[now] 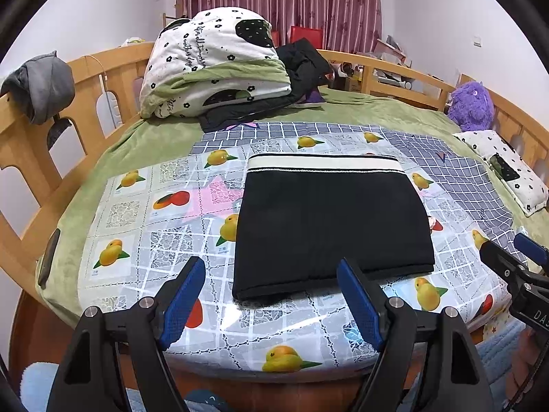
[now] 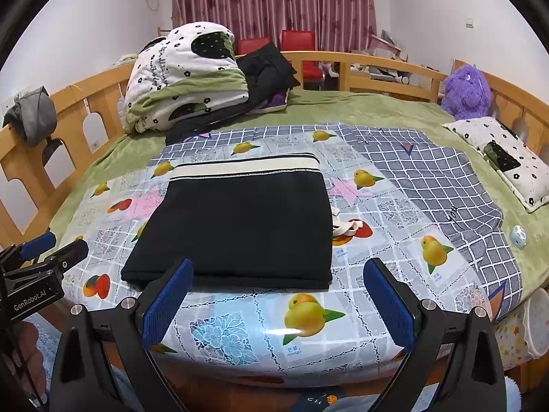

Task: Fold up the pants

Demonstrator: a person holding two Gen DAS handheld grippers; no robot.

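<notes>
Black pants with a cream waistband lie folded into a flat rectangle on the fruit-print plastic sheet, waistband at the far side. The same pants fill the middle of the right wrist view, on the sheet. My left gripper hovers open just short of the near folded edge, nothing between its blue pads. My right gripper is open too, over the sheet at the pants' near right corner, holding nothing. Each gripper shows at the edge of the other's view: the right gripper and the left gripper.
A folded quilt and dark clothes are piled at the bed's far side. A purple plush toy and a small pillow lie at the right. Wooden rails ring the bed. A grey checked cloth lies right of the pants.
</notes>
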